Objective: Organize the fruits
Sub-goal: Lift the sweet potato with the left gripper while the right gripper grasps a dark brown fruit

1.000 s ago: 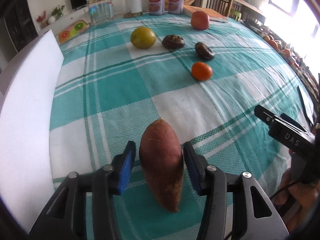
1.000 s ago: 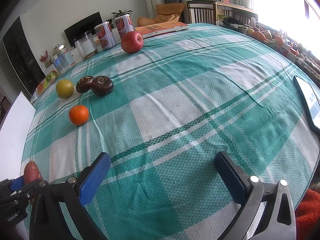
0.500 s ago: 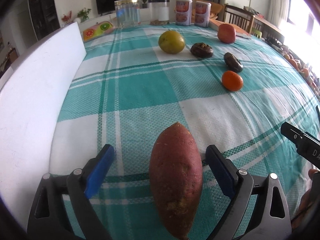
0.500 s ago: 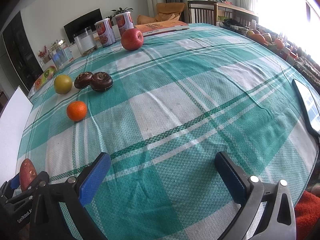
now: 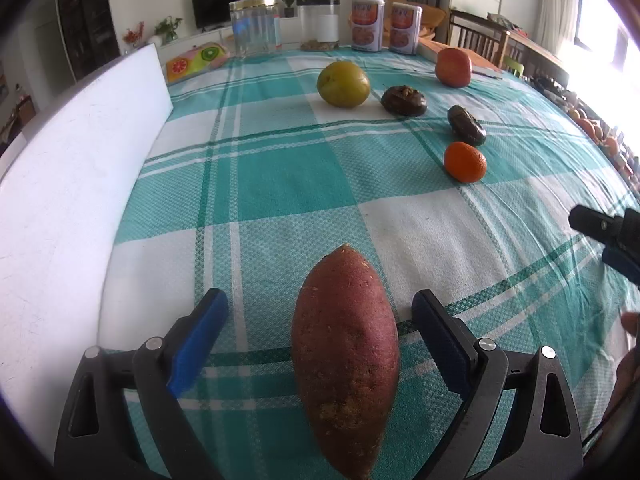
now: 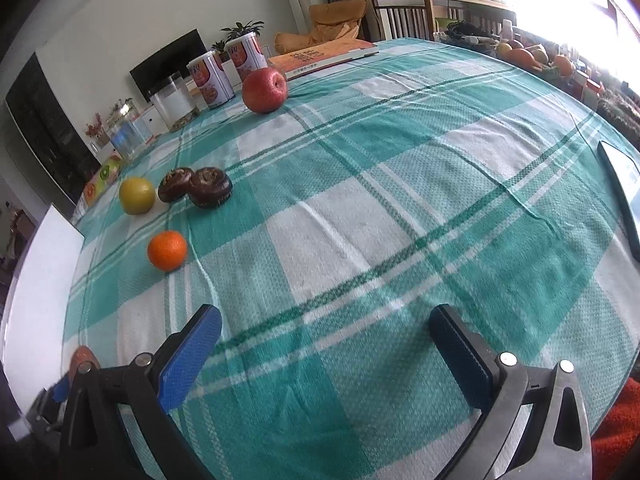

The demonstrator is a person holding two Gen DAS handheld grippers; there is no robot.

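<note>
A reddish-brown sweet potato (image 5: 346, 356) lies on the checked tablecloth (image 5: 288, 172) between the fingers of my left gripper (image 5: 320, 332), which is open and clear of it on both sides. Farther off lie a tangerine (image 5: 465, 161), two dark brown fruits (image 5: 466, 125) (image 5: 403, 100), a yellow-green fruit (image 5: 343, 83) and a red apple (image 5: 453, 67). My right gripper (image 6: 326, 346) is open and empty over bare cloth near the front edge. The right wrist view shows the tangerine (image 6: 167, 250), the dark fruits (image 6: 210, 187), the yellow fruit (image 6: 137, 195) and the apple (image 6: 264, 89).
A white foam board (image 5: 68, 184) stands along the left side of the table. Two tins (image 5: 366, 25), clear jars (image 5: 254, 26) and an orange book (image 6: 324, 57) stand at the far edge. A dark tablet (image 6: 622, 196) lies at the right edge.
My left gripper has opened and let go of the sweet potato, which now lies on the cloth. The left gripper has drawn back a little. The right gripper stays open.
</note>
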